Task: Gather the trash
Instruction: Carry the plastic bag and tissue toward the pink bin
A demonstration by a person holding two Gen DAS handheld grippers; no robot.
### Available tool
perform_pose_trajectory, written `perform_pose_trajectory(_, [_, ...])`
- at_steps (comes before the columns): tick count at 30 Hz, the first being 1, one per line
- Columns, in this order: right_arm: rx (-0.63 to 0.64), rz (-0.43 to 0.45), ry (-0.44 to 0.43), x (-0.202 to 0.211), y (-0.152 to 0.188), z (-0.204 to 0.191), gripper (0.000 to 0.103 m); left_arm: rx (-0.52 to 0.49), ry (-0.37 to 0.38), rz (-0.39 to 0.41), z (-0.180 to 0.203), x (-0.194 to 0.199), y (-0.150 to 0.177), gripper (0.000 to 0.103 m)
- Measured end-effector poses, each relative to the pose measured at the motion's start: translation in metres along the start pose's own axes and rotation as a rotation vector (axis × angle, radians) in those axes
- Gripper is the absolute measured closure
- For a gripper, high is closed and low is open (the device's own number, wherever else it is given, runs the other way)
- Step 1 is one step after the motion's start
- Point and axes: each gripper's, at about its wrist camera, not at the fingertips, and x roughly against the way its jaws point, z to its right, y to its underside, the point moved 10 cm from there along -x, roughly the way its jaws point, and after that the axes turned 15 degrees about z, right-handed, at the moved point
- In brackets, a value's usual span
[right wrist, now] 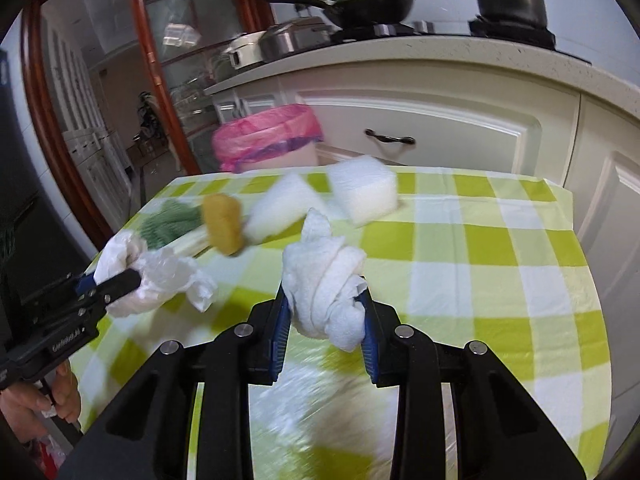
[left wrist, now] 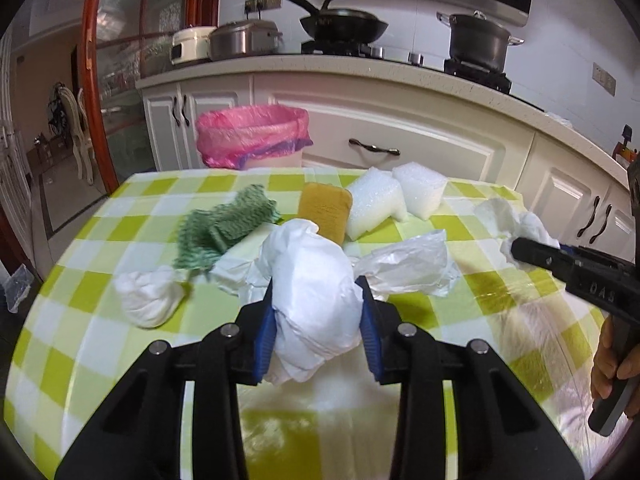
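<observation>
Left gripper (left wrist: 320, 320) clamped on a crumpled white paper wad (left wrist: 316, 300), blue pads pressed into both flanks so that the soft mass bulges above and below the jaws; lifted clear of the green-checked tablecloth (left wrist: 100, 344), judging by the shadow under it. Right gripper (right wrist: 324, 316) likewise closed on a twisted white paper towel (right wrist: 324, 272), held near its lower end with the twisted tip standing upward, again raised off the cloth. Both grips placed at the thickest part, probably to keep light, compressible trash from slipping out.

Pink-lined trash bin (left wrist: 252, 136) set on the floor beyond the far edge of the table, in front of the white cabinets (left wrist: 400, 128), rim just visible above the cloth: likely destination for both loads, reachable by carrying forward and over the edge.

Remaining on the table, left wrist view: second white wad (left wrist: 148, 298) at left, clear plastic bag (left wrist: 408, 264) just right of the held wad, green woven cloth (left wrist: 228, 228), yellow sponge (left wrist: 324, 208), two white foam blocks (left wrist: 396, 196) toward the far side. Whether sponge and cloth count as trash: cannot tell.

Stage, as a judgement: pick-up done for two items, drop into the bin not yet done. Risk: loose towel tail snagging on the bin liner.
</observation>
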Motion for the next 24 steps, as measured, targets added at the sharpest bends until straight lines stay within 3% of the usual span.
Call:
perform_pose_trajectory(14, [0.077,0.029,-0.061,0.033,0.005,-0.082,0.072,0.041,-0.056,0.096,-0.044,0.066,-0.015,0.067])
perform_pose_trajectory(24, [0.129,0.128,-0.128,0.033,-0.042,-0.141,0.072,0.081,-0.026,0.19,-0.057,0.078,-0.056,0.067])
